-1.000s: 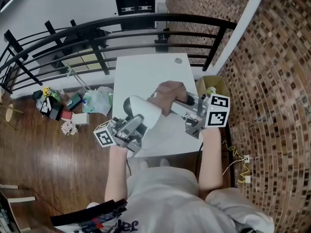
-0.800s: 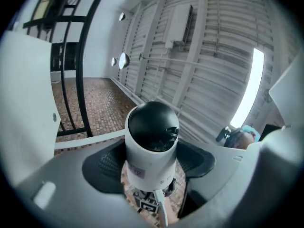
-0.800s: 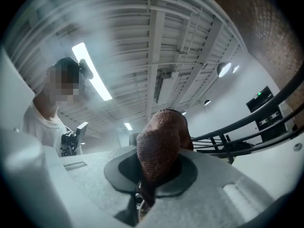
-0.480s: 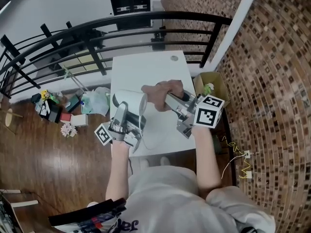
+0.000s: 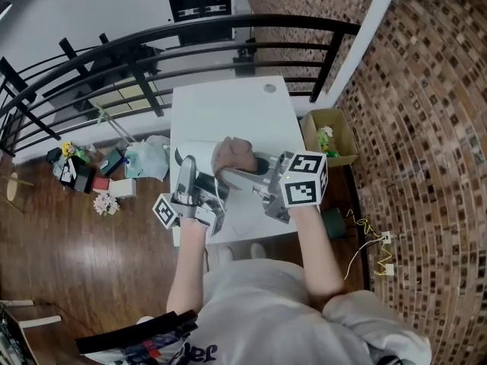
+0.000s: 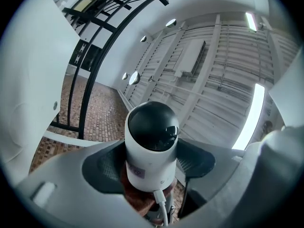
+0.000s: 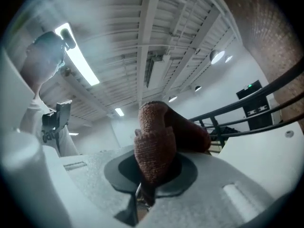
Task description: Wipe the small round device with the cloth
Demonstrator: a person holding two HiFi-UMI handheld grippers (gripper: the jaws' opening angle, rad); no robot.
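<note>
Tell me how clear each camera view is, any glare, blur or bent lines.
Head view: evenly lit and sharp, but the railing bows from wide-angle distortion. Left gripper view: the small round device is crisp, a ceiling light strip blows out white, corners go dark. Right gripper view: hazy and washed out overall, with the cloth the clearest thing.

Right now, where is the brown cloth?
In the head view the brown cloth is over the white table, pinched in the right hand-held gripper, right of the dome camera that the left hand-held gripper holds.
</note>
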